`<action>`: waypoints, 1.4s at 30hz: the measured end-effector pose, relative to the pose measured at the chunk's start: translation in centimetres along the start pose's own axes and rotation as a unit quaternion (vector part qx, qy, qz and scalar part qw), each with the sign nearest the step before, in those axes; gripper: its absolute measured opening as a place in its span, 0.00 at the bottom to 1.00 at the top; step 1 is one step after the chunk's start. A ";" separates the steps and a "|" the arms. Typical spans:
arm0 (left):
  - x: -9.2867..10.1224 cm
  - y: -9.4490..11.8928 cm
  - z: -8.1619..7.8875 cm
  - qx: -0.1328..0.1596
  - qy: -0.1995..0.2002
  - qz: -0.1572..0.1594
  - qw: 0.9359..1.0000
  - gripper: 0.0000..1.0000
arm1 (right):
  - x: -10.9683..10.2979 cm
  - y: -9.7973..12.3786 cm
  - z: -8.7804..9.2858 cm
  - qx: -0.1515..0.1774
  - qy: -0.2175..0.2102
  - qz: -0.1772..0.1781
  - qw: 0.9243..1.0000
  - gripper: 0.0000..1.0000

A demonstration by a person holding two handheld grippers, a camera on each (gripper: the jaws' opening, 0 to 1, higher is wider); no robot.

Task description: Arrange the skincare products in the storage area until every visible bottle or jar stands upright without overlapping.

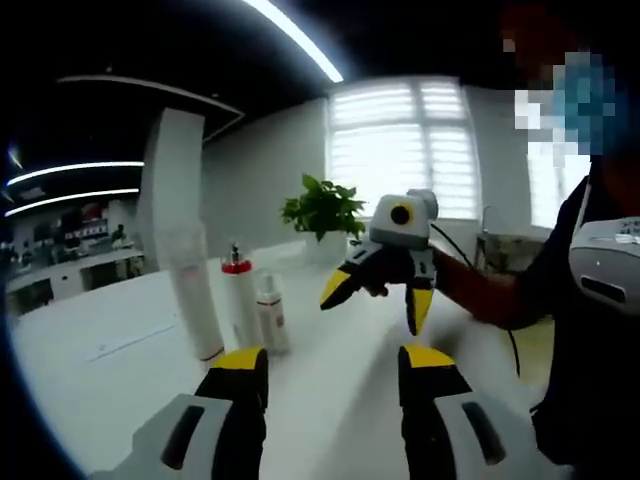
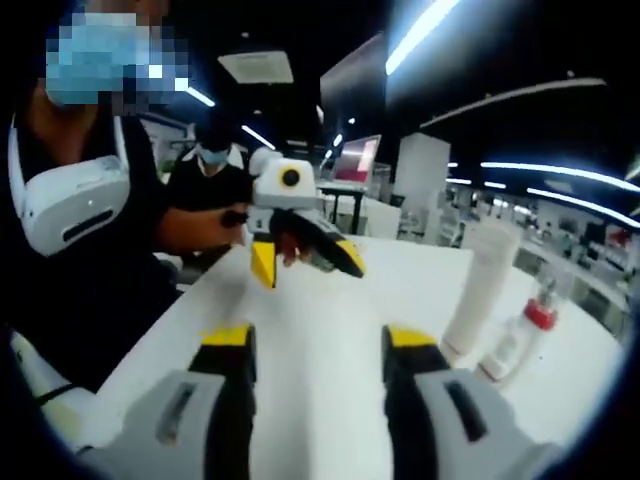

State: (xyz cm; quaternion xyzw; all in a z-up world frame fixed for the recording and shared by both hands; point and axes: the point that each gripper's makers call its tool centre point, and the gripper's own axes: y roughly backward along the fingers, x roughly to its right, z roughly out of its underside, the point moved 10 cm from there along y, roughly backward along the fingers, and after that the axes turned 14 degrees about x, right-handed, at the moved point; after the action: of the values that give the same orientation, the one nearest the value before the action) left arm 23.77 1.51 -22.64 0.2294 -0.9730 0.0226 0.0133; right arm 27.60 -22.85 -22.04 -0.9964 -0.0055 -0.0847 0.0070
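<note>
Skincare products: three stand upright in a close group on the white desk (image 1: 110,350), off to the left of the left gripper's jaws and to the right of the right gripper's.
Tall white tube (image 1: 190,270): the largest, standing on its cap end, nearest the desk's open side; also seen in the right gripper view (image 2: 480,290).
White pump bottle with red collar (image 1: 238,300): upright just beside the tube, possibly touching it; I cannot tell.
Small white bottle (image 1: 270,315): upright, close against the pump bottle's other side.
Left gripper (image 1: 330,365): jaws wide apart, holding nothing, well short of the bottles.
Right gripper (image 2: 315,345): jaws likewise spread and empty, hovering over bare desk.
Green potted plant (image 1: 323,210): at the far desk edge by the window, apart from the group.
Step in hand: judged as checking spacing; if separating the bottles, grip low on the body and slide slowly, since the tall tube looks easiest to topple.
</note>
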 end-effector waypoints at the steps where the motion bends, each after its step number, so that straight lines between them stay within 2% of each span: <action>1: 0.1 0.3 0.0 0.000 -0.001 -0.002 1.000 0.54 | -0.1 -0.1 -0.1 0.004 -0.002 -0.005 1.000 0.53; 4: 0.5 1.6 -0.1 0.007 -0.001 -0.021 1.000 0.68 | -0.5 -0.3 -0.1 0.016 -0.011 -0.017 1.000 0.56; 13: 1.6 4.8 0.5 -0.003 0.004 -0.047 0.999 0.75 | -1.3 -1.2 -0.4 0.055 -0.043 -0.046 0.997 0.71; 15: 2.0 5.4 0.5 -0.002 0.005 -0.051 0.999 0.77 | -1.6 -1.4 -0.5 0.066 -0.057 -0.055 0.995 0.79; 19: 2.5 6.4 0.4 0.006 0.006 -0.067 0.998 0.95 | -2.4 -2.1 -0.4 0.067 -0.069 -0.069 0.993 0.93; 21: 3.0 6.8 0.5 0.006 0.007 -0.069 0.998 0.98 | -2.9 -2.7 -0.1 0.055 -0.070 -0.077 0.993 0.95; 24: 3.6 7.6 0.7 -0.002 0.008 -0.072 0.997 0.99 | -3.5 -3.4 0.0 0.049 -0.070 -0.090 0.992 0.98; 27: 3.9 8.3 0.9 -0.006 0.007 -0.077 0.997 0.99 | -3.6 -3.5 -0.2 0.058 -0.075 -0.096 0.991 1.00; 33: 4.1 9.3 1.1 -0.005 0.012 -0.093 0.996 1.00 | -3.4 -3.8 -0.3 0.081 -0.097 -0.102 0.987 1.00; 42: 4.4 11.4 0.9 -0.003 0.009 -0.121 0.993 0.99 | -3.2 -4.8 0.2 0.088 -0.118 -0.103 0.984 1.00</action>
State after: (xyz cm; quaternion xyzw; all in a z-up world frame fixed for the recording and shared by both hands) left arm 14.74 9.74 -23.83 0.3456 -0.9378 0.0199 0.0252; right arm 24.44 -18.09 -22.75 -0.9889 -0.1164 0.0343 0.0855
